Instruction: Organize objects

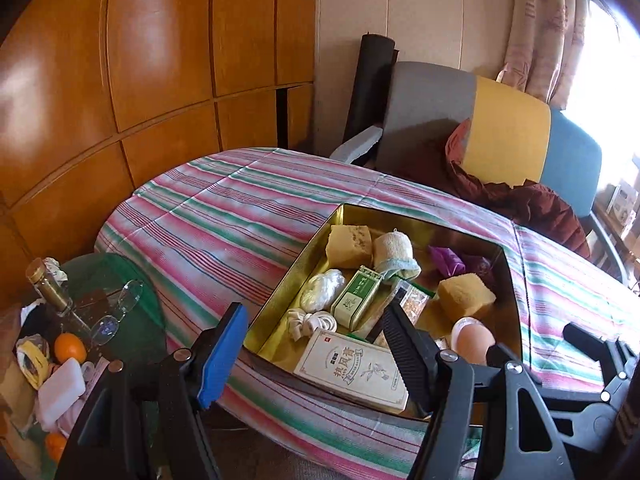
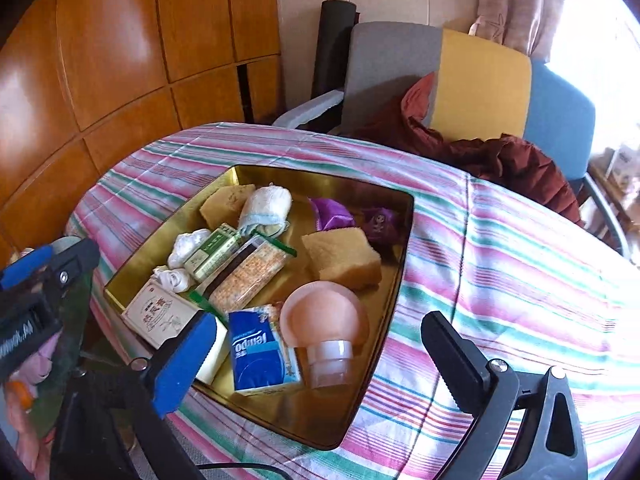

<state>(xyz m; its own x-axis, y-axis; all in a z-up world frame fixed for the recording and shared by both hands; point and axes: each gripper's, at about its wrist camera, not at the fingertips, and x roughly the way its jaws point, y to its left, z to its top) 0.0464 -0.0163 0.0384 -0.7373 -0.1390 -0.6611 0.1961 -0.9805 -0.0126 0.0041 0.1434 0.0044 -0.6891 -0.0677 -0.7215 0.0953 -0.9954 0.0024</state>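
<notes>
Left gripper (image 1: 316, 354): fingers spread wide, holding nothing, over the near edge of the gold tin (image 1: 280, 280)
Right gripper (image 2: 320, 364): fingers fully spread, touching nothing
Pink bottle (image 2: 324, 328): lying free inside the tin

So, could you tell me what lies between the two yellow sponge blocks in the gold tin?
A rolled white cloth, clearest in the right wrist view.
</notes>
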